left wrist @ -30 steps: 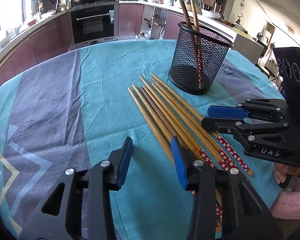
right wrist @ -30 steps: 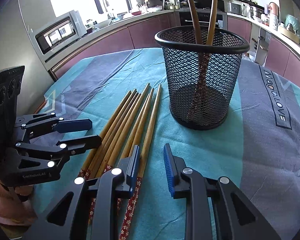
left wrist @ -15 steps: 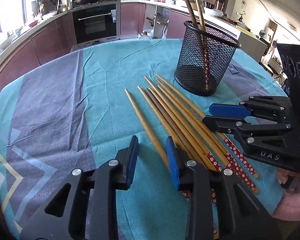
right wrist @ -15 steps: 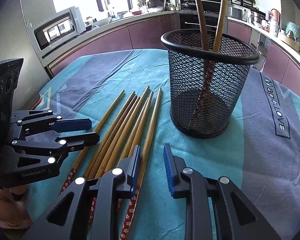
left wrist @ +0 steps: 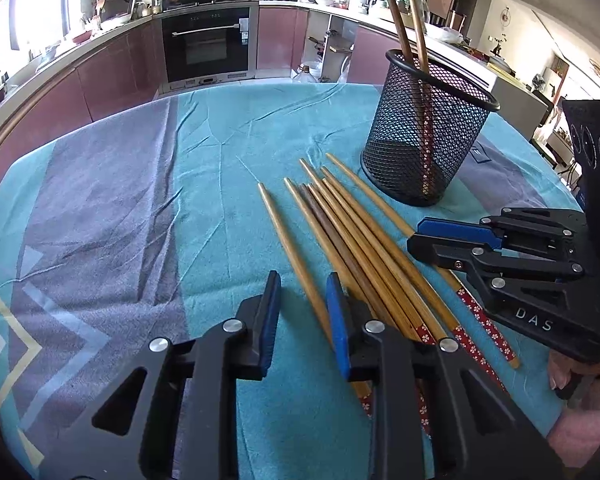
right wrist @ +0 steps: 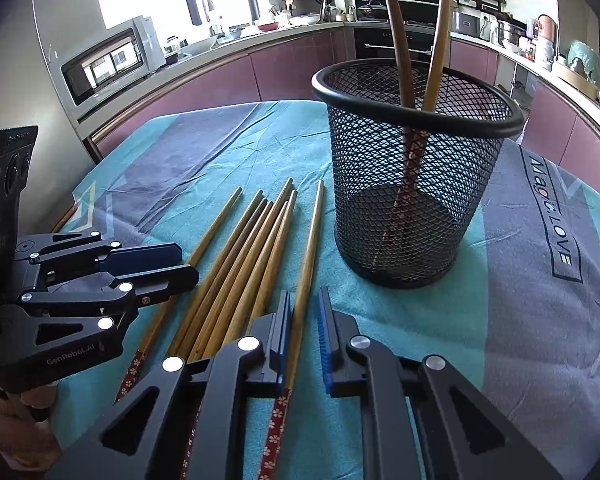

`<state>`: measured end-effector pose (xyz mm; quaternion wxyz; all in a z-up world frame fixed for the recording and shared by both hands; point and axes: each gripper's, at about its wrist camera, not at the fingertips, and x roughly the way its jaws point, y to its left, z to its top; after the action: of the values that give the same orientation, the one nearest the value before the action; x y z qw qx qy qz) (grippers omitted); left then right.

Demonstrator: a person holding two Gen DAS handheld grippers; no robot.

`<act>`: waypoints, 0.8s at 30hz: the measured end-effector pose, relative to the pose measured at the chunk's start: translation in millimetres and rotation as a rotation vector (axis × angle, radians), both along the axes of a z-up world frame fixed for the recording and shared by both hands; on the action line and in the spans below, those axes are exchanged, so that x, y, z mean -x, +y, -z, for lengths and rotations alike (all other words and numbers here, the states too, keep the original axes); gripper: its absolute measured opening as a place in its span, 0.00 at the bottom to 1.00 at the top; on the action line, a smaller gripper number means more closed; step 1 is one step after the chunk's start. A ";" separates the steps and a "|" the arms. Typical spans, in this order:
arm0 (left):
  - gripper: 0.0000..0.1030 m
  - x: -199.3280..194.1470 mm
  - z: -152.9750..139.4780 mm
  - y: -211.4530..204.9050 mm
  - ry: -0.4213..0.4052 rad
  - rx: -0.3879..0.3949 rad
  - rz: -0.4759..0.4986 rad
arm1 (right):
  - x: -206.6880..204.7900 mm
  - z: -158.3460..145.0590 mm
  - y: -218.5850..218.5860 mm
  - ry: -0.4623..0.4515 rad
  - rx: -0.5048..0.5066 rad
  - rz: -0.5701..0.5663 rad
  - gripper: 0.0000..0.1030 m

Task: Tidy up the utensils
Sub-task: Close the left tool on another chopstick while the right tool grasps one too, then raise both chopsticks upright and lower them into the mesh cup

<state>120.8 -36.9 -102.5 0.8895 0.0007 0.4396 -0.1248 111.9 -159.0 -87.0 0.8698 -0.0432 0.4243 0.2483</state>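
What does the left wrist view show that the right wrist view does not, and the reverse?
Only left wrist: the lettering DAS on the right gripper's side. Only right wrist: the microwave, the Magic LOVE print, and the single chopstick clamped between the right gripper's pads. Both: the mesh cup with two chopsticks inside, the loose chopsticks on the teal cloth, and the oven.

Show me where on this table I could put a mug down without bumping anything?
Two free patches: the wide grey and teal tablecloth left of the loose chopsticks, out to the table's edge, and the lettered grey band right of the mesh holder. It is crowded between them, where the chopsticks lie beside the holder.
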 end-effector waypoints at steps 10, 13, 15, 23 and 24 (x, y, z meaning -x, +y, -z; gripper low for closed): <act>0.10 2.0 0.4 0.4 0.010 0.032 -0.009 | -1.9 -1.0 -9.4 0.023 -0.053 0.011 0.05; 0.09 3.0 -0.4 2.1 0.013 0.048 -0.013 | 0.0 -3.8 -11.8 0.024 -0.072 0.006 0.05; 0.08 4.5 -0.2 2.9 0.012 0.053 -0.016 | 2.0 -6.6 -13.3 0.018 -0.080 0.001 0.05; 0.07 12.0 -13.0 10.9 -0.015 0.080 -0.028 | 11.4 -18.9 -20.5 0.001 -0.131 -0.021 0.05; 0.07 13.4 -15.8 12.1 -0.021 0.087 -0.026 | 13.4 -21.7 -21.2 -0.006 -0.136 -0.025 0.05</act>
<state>107.3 -24.8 -86.7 0.8947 -0.0425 0.4245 -0.1325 98.4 -180.2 -65.3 0.8687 0.0100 0.4035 0.2870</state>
